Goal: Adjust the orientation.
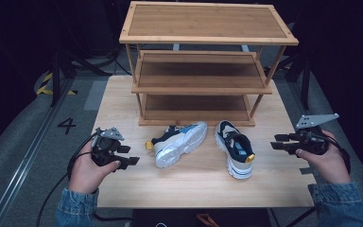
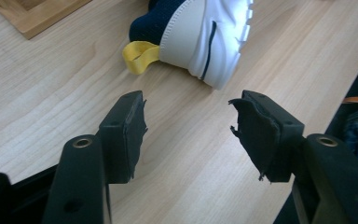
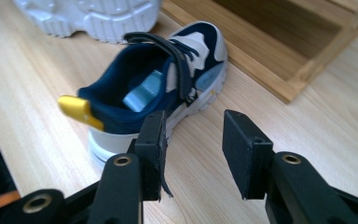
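Note:
Two child's sneakers in navy, white and light blue lie on the wooden table (image 1: 189,189). The left sneaker (image 1: 178,142) is tipped on its side, its white sole toward me and its yellow heel tab (image 2: 141,55) near my left gripper. The right sneaker (image 1: 235,150) stands upright with a yellow heel tab (image 3: 77,108). My left gripper (image 1: 131,155) is open to the left of the tipped shoe, nothing between its jaws (image 2: 189,128). Right of the upright shoe, my right gripper (image 1: 278,141) is open and empty (image 3: 193,144).
A three-tier bamboo shoe rack (image 1: 203,66) stands at the back of the table, its shelves bare. The rack's base edge (image 3: 261,70) lies just behind the upright shoe. Dark floor surrounds the table.

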